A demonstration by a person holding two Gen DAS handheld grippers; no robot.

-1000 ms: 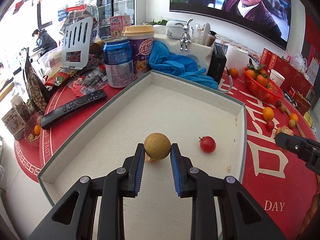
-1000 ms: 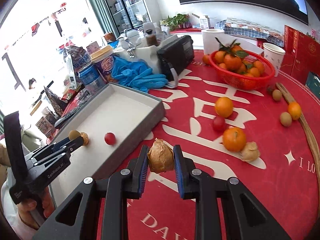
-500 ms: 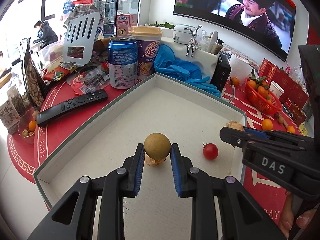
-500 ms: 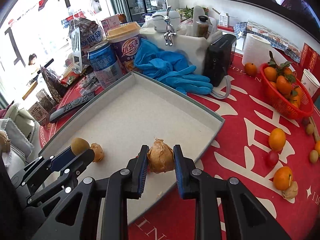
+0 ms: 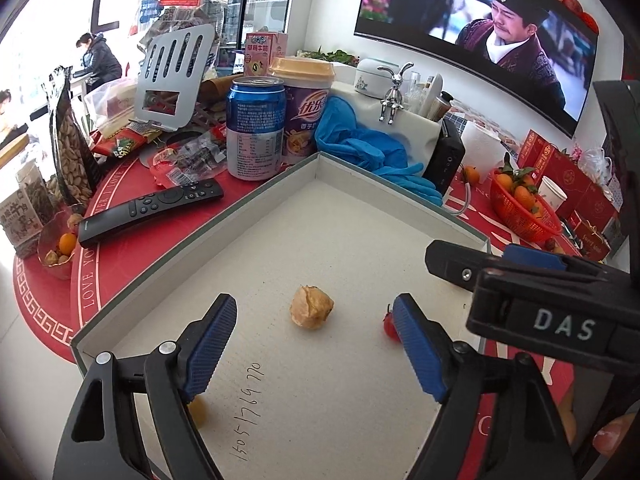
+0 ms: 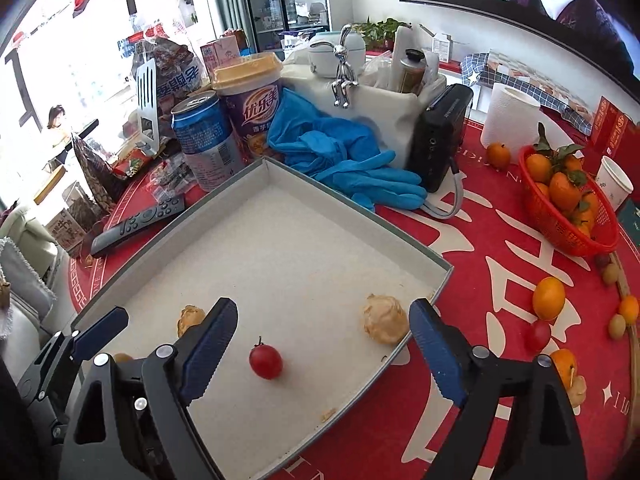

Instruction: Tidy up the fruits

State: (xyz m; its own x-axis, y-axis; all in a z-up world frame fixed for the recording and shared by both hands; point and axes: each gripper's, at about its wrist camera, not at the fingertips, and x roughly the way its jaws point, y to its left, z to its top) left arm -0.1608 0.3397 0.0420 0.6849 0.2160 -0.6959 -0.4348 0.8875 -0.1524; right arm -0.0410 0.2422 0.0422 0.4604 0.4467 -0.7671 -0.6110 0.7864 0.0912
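Both claws have just been opening, and nothing is pinched in either of them now. The left claw is spread wide over the floor of the grey tray. A husked papery fruit is seen ahead between its two pads, untouched, and a small yellow-brown round fruit lies low at the left finger, partly hidden by it. The right claw is spread as well. The cherry tomato lies on the tray floor between its fingers, nearer to the left pad, and a second husked fruit rests just beside the tray's near wall, close to the right pad but apparently free of it.

So four fruits are already lying inside the tray. The fruits not yet sorted are on the red cloth of the bench, all on the right side of the tray: an orange, a red fruit just below it, and another orange with a husked piece near it. More oranges are kept in the red basket further back.

The next move is judged to turn on this relation: the loose fruits lie to the right of the right claw and well apart from the left one, with the tray wall between. The right hand is therefore the nearer one, and its claw would have to be swung rightward over the wall. The fruits are round, so no long axis has to be matched.
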